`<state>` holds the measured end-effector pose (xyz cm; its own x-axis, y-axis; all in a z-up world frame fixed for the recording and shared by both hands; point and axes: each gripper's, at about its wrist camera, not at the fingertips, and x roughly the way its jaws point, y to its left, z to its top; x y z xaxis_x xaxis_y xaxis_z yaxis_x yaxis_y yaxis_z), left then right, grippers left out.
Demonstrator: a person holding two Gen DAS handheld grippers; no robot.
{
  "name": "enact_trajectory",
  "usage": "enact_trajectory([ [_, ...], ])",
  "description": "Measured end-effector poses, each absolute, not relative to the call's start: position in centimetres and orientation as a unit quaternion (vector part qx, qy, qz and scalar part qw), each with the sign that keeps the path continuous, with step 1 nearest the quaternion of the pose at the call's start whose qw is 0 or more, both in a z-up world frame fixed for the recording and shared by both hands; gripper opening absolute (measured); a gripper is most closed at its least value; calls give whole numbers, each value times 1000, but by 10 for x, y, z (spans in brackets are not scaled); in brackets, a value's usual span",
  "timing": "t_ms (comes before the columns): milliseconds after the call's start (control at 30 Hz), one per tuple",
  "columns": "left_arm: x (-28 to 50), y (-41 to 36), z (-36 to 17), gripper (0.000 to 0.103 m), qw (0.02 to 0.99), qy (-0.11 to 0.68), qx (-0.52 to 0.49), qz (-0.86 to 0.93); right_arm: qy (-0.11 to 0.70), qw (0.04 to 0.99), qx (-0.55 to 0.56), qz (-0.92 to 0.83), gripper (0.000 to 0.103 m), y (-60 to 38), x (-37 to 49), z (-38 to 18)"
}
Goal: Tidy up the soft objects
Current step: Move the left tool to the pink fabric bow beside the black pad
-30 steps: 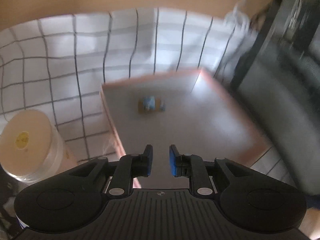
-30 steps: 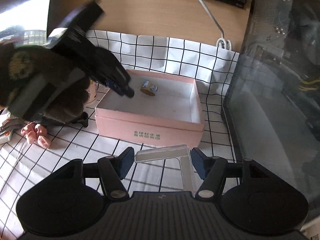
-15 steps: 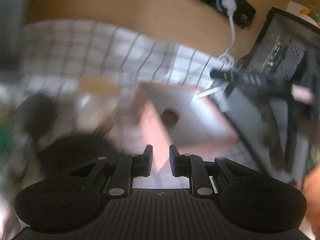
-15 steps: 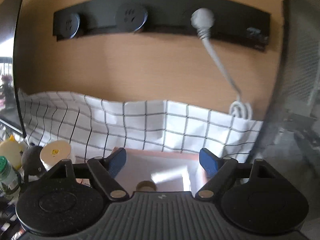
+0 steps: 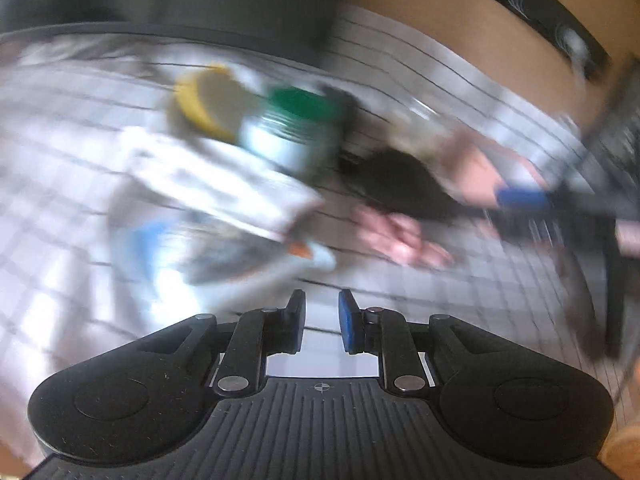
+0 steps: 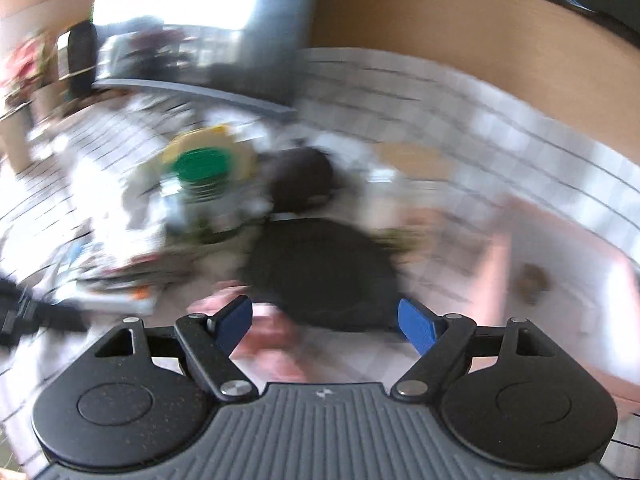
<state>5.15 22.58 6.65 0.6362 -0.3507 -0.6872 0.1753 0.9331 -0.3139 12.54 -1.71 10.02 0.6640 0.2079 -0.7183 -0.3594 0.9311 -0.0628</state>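
A: How wide is the left gripper?

B: Its blue pads sit close together at the lower centre of the left wrist view, with only a narrow gap between them, and nothing is in that gap. Through it shows the checked cloth

A: And the right gripper?

B: Spread wide, blue pads far apart at the lower middle of the right wrist view, empty. Between and above them lies a dark soft object, and the pads are not touching it as far as the blur allows

A: Where are the soft things otherwise?

B: A pink soft object shows low in the frame, just beside the left pad of the right gripper. In the left wrist view it sits right of centre, below the dark one

A: Anything else?

B: A pink box at the right edge of the right wrist view holds a small brownish item. A green-capped bottle stands left of centre, all heavily blurred
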Motion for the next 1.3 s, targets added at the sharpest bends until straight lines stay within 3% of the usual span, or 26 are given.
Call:
enact_trajectory([
  [167, 67, 272, 71, 20, 900, 384, -182, -99, 373, 897, -130, 198, 81, 38, 110, 92],
  [267, 73, 281, 68, 20, 901, 386, -169, -107, 372, 892, -158, 201, 81, 59, 104, 84],
  [400, 83, 289, 60, 20, 898, 391, -158, -125, 395, 887, -152, 186, 81, 66, 102, 82],
  [600, 123, 293, 60, 20, 876, 397, -236, -140, 406, 889, -146, 153, 81, 61, 89, 88],
  [967, 129, 193, 77, 20, 892, 385, -110, -209, 402, 894, -162, 115, 81, 18, 79, 89],
  [1300, 137, 113, 44, 20, 869, 457, -48, -183, 393, 905, -130, 97, 81, -36, 66, 91],
])
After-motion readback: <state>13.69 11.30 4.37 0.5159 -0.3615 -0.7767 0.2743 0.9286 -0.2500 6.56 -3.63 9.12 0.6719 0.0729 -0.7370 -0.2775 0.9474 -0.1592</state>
